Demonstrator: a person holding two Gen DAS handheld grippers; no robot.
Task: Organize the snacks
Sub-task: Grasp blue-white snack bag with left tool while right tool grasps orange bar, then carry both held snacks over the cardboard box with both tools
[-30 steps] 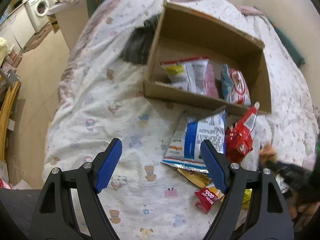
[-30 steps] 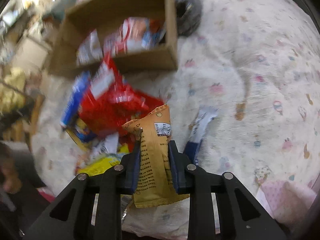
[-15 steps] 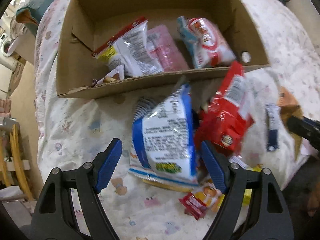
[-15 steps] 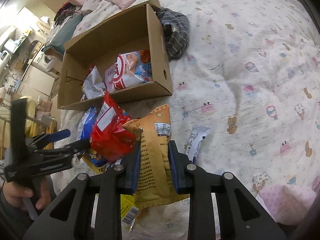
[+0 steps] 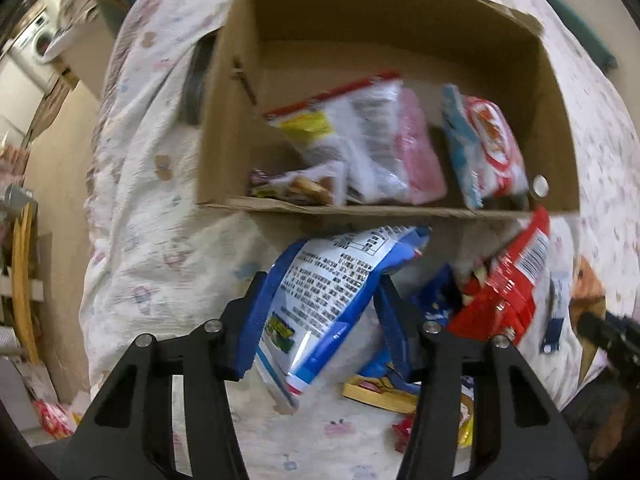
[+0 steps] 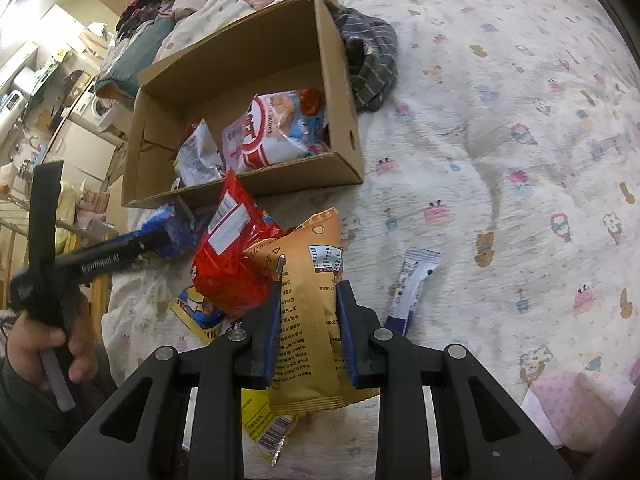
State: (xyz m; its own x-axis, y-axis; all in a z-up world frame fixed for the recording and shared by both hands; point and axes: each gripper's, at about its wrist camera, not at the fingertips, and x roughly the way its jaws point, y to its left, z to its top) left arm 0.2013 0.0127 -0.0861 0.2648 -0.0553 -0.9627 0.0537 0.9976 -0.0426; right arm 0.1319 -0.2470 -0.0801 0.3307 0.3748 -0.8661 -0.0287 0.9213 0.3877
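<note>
Left gripper (image 5: 320, 312) has just been closing and now pinches the blue-and-white snack bag (image 5: 324, 304), whose lower end hides behind the fingers, just before the cardboard box (image 5: 400, 212). A second ago it stood wide. Right gripper (image 6: 306, 328), tilted down, clamps the orange packet (image 6: 310, 312).
</note>
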